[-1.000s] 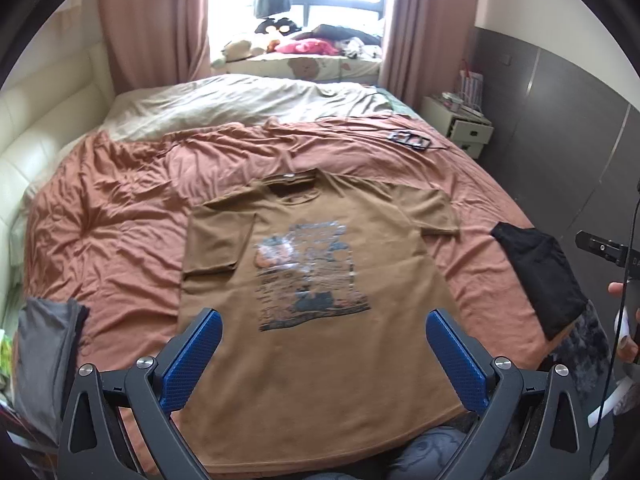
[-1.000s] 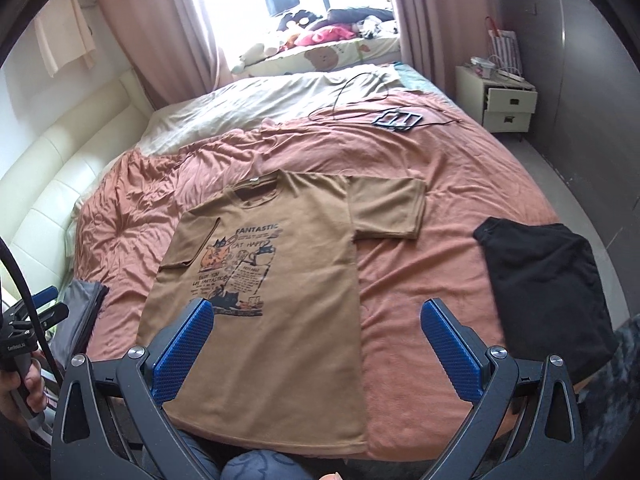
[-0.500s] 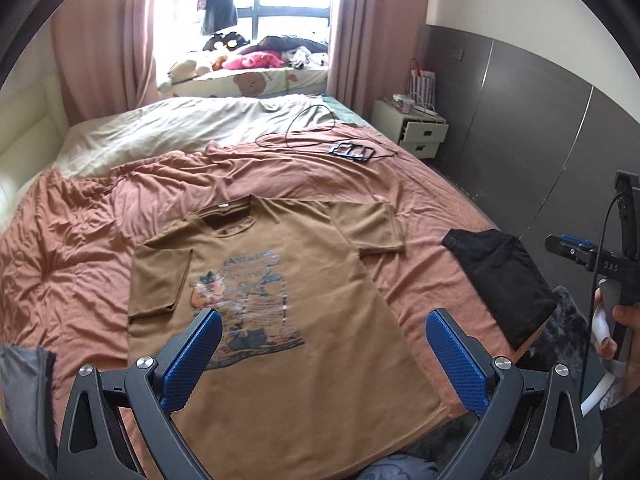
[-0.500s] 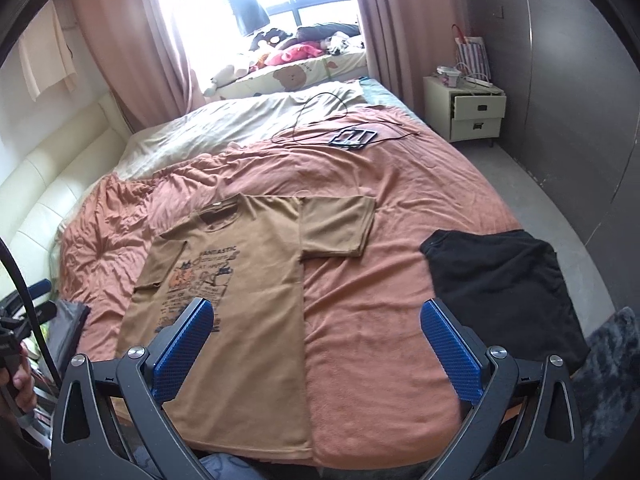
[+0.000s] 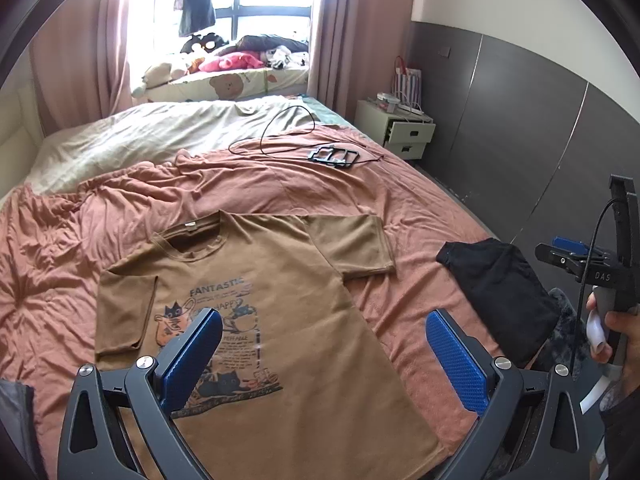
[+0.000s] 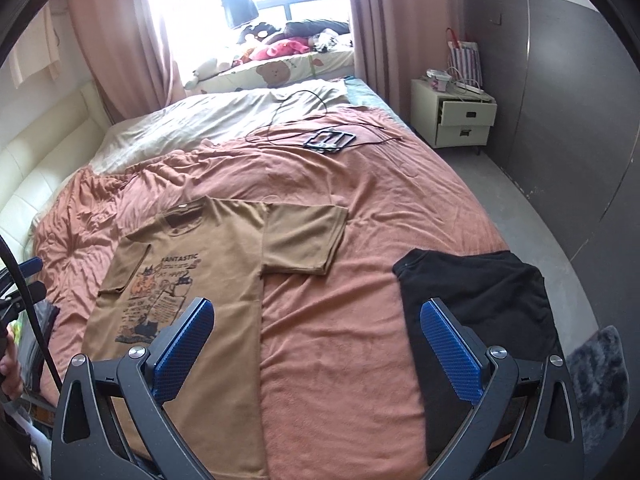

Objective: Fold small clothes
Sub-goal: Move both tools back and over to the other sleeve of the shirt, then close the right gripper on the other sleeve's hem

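Both tools are held wide open and empty: the left gripper [image 5: 324, 354] above the brown T-shirt [image 5: 256, 320], the right gripper [image 6: 316, 344] above the bedspread [image 6: 340, 320]. The shirt is spread flat; a black garment [image 6: 480, 300] is seen at the bed's right edge.

- Brown T-shirt [image 5: 280, 312]: matt knit cloth, smooth over the body, with a flat, slightly faded print on the chest.
- Rust bedsheet [image 6: 360, 208]: soft matt cloth, heavily creased toward the far left, smoother near the foot.
- Black garment [image 6: 480, 292]: dense matt cloth, no sheen.
- Left gripper [image 5: 324, 360] and right gripper [image 6: 316, 352]: dark matt plastic arms, bright metal screw heads, blue finger pads [image 6: 448, 354] with a fine ribbed, rubbery texture.
- Headboard [image 6: 36, 168]: cream padded upholstery, faintly glossy, leather-like.
- Curtains [image 6: 132, 40]: pink woven cloth, matt.
- Wall panels [image 5: 520, 120]: dark, smooth, satin finish.
- Nightstand [image 6: 456, 118]: smooth cream painted finish.
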